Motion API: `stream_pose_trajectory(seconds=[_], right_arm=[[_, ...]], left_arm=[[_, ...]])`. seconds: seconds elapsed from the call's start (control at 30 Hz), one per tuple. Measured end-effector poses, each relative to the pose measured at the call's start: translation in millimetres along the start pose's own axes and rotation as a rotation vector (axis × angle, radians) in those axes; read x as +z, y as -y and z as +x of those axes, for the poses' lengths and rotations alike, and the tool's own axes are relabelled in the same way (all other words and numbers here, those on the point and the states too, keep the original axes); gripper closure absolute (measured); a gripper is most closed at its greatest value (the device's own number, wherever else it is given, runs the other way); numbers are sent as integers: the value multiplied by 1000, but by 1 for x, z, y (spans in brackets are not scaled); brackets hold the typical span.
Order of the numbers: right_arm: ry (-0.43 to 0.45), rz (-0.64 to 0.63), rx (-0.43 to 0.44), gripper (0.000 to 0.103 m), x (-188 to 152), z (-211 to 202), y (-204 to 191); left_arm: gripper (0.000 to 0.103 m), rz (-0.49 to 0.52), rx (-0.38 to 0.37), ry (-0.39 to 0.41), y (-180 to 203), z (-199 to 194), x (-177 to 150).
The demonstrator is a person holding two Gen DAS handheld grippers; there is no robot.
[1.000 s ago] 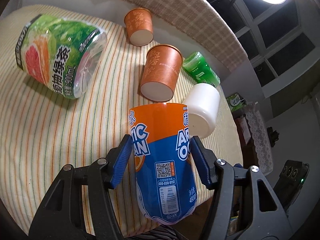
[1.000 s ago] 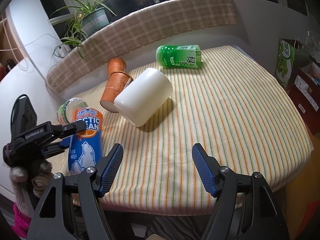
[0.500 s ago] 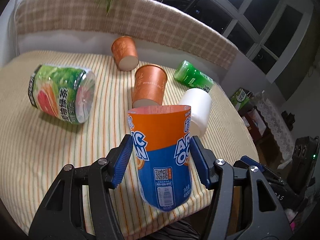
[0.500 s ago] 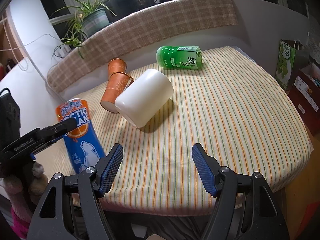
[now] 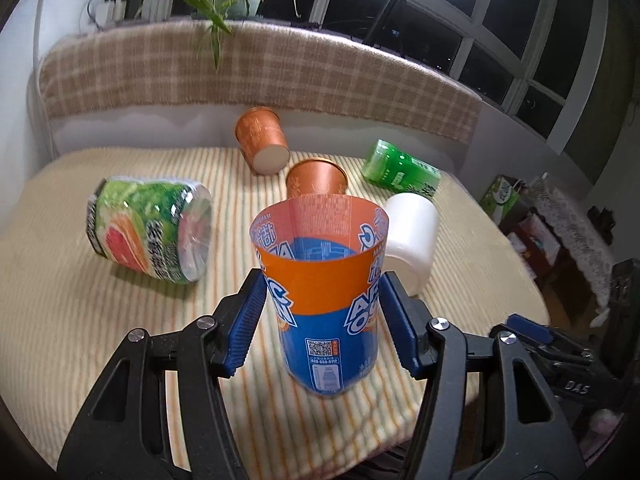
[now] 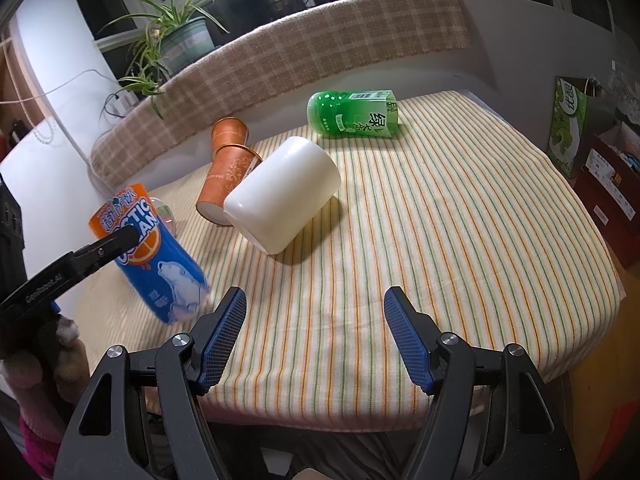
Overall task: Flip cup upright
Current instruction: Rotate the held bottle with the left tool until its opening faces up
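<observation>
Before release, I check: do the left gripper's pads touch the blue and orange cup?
Touching. Left wrist view: both pads of the left gripper press the blue and orange cup, no gap.

orange-blue cup (image 5: 320, 280) | open end up, tilted | near table's front-left edge
</observation>
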State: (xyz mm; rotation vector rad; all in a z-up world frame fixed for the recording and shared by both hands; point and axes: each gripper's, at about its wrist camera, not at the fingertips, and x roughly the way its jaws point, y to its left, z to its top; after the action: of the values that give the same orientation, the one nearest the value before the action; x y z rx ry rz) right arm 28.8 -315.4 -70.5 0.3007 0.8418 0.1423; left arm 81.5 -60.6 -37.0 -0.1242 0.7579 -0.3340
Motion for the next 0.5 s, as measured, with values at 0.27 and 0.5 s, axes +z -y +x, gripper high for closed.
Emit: stream_pose_trajectory(seconds=[0.27, 0.5], right_arm=[[0, 5, -5, 32, 0, -1, 0], [-1, 9, -5, 32, 0, -1, 2]], left_arm=[[43, 56, 39, 13, 7, 4, -3], [43, 86, 42, 13, 14, 2, -6]])
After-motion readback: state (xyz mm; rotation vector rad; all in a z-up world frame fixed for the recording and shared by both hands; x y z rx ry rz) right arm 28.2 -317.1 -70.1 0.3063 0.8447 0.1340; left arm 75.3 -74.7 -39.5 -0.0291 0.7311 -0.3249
